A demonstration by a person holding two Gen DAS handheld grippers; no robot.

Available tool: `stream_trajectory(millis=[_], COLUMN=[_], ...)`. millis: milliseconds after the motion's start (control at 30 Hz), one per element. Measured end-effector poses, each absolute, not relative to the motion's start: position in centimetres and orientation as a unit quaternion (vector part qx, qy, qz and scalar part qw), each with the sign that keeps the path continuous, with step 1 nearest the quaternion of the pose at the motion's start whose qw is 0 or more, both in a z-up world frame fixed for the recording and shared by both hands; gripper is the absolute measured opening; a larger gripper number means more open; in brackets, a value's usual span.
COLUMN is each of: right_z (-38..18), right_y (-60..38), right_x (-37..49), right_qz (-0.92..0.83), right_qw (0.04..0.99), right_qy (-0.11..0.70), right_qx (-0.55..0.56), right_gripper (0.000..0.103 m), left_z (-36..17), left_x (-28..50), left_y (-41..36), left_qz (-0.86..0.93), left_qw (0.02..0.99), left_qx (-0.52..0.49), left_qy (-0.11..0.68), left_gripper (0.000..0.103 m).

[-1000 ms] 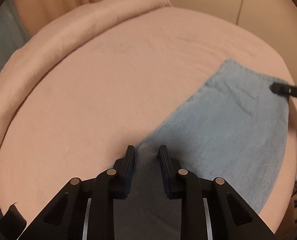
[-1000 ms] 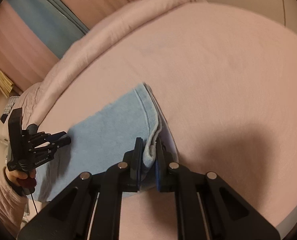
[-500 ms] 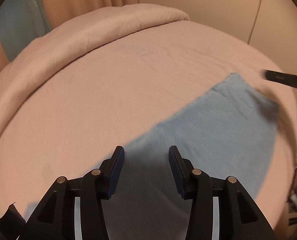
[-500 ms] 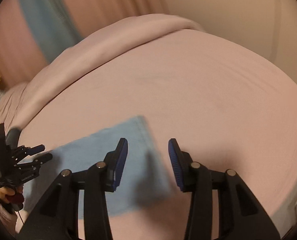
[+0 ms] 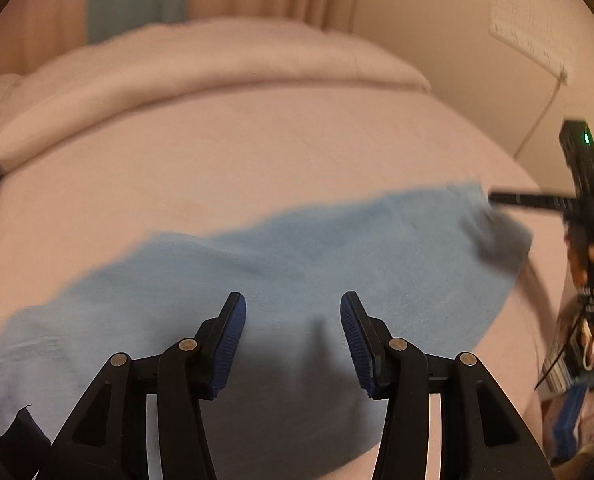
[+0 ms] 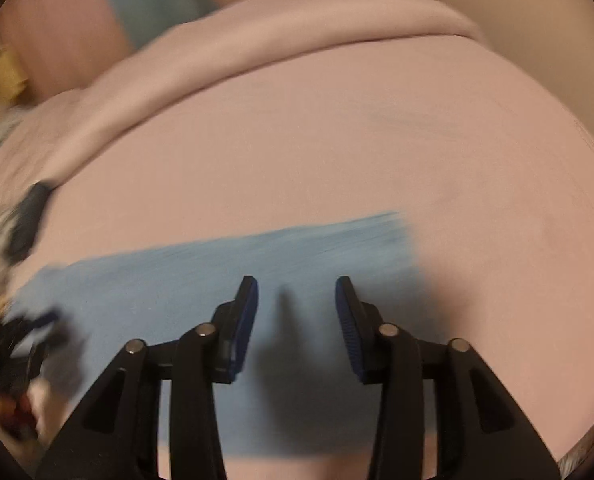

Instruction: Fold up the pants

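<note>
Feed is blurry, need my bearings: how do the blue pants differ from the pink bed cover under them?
The blue pants are a smaller folded piece lying loose; the pink bed cover spreads across the whole bed. The pants carry the grippers' shadows; the cover is mostly evenly lit. Both are soft fabric, lying flat.

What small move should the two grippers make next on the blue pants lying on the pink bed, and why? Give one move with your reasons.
Probably lower both grippers to one edge of the blue pants for the next fold. The left gripper and right gripper are both opening with nothing between their jaws, and the garment lies flat on the pink bed, apparently released. The blur hides which edge is best.
</note>
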State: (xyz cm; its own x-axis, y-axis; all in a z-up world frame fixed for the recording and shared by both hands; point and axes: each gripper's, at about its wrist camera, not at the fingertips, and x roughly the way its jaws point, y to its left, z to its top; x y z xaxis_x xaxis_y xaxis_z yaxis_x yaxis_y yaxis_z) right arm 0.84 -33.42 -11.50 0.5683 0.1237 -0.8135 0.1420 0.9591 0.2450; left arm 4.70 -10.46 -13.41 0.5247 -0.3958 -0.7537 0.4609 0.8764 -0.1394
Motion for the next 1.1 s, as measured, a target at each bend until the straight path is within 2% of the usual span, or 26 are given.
stream_trajectory(millis=[233, 467, 533, 567, 600, 633, 867, 967, 1000, 1033, 1067, 1100], right_z=[-9.5, -11.0, -11.4, -11.8, -11.8, -12.1, -16.5, -14.5, -13.2, -11.9, -11.0, -10.5], right_y=[-20.2, -6.2, -3.7, -2.7, -2.6, -1.0, 1.6, -0.9, -2.0, -3.3, -4.0, -4.8], right_x=[5.9, 12.7, 13.7, 14.0, 14.2, 14.6, 10.1, 12.3, 13.1, 14.2, 15.1, 16.3], right_qz=[0.239, 0.380, 0.398, 0.406, 0.416, 0.419, 0.447, 0.435, 0.434, 0.433, 0.425, 0.414], right_qw=[0.838, 0.783, 0.774, 0.766, 0.755, 0.746, 0.698, 0.725, 0.736, 0.745, 0.751, 0.753], right_qy=[0.470, 0.492, 0.490, 0.494, 0.502, 0.510, 0.533, 0.532, 0.520, 0.506, 0.501, 0.502], right_qx=[0.143, -0.009, -0.046, -0.060, -0.071, -0.086, -0.172, -0.046, -0.003, 0.045, 0.074, 0.098], right_gripper=[0.047, 0.050, 0.043, 0.034, 0.010, 0.007, 0.004, 0.013, 0.025, 0.045, 0.051, 0.052], left_z=[-12.4, -12.9, -13.2, -13.8, -13.8, -14.3, -17.5, -18.4, -18.5, -18.3, -18.3, -18.3], left_x=[5.8, 6.8, 5.8, 5.3, 4.8, 4.4, 1.9, 1.9, 1.8, 1.9, 1.9, 1.9], left_y=[-1.5, 3.2, 4.5, 5.0, 5.4, 5.6, 4.0, 4.7, 5.1, 5.3, 5.6, 5.8], left_qz=[-0.126, -0.101, -0.102, -0.098, -0.094, -0.091, -0.066, -0.071, -0.076, -0.081, -0.084, -0.088], left_qw=[0.906, 0.906, 0.906, 0.906, 0.905, 0.904, 0.914, 0.919, 0.921, 0.921, 0.921, 0.922], left_qx=[0.055, 0.040, 0.031, 0.027, 0.026, 0.028, 0.109, 0.086, 0.078, 0.071, 0.068, 0.067], left_qy=[0.399, 0.409, 0.410, 0.412, 0.414, 0.417, 0.386, 0.377, 0.375, 0.375, 0.373, 0.371], left_gripper=[0.053, 0.053, 0.053, 0.053, 0.053, 0.053, 0.053, 0.053, 0.053, 0.053, 0.053, 0.053])
